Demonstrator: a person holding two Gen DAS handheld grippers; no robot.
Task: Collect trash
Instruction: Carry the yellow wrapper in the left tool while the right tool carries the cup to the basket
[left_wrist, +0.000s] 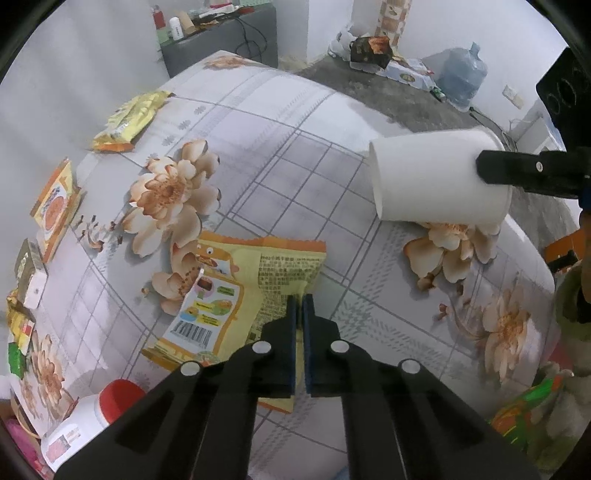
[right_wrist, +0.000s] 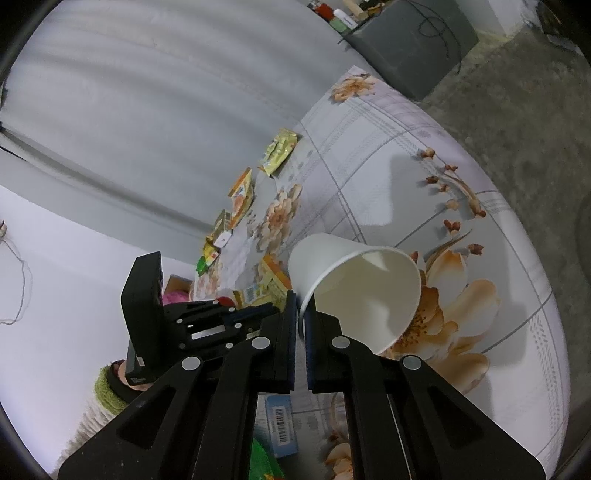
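Fingers of the left gripper (left_wrist: 300, 306) are pressed nearly together on the near edge of a yellow snack wrapper (left_wrist: 236, 291), a flat, opened packet that looks pinched by one edge so it can be lifted off the table (left_wrist: 314, 122); whether it has fully left the cloth cannot be told. The right gripper (right_wrist: 301, 314) is likewise closed narrow, clamping the rim of a white paper cup (right_wrist: 354, 288), one finger inside the wall and one outside. The cup is held on its side above the flowered tablecloth, casting a shadow below it, its open mouth turned toward that gripper's camera; it appears empty, and a rim grip probably suits such a light, thin-walled thing. In the left view the same cup hangs well apart from the wrapper, off to the right. Farther out, more rubbish lies along the table's far edge by the wall: a gold packet (left_wrist: 129, 120), an orange packet (left_wrist: 55, 203), a small box (left_wrist: 31, 273) and green and yellow scraps (left_wrist: 16, 343). A white bottle with a red cap (left_wrist: 92, 417) lies near the left gripper. No bin is visible in either view.
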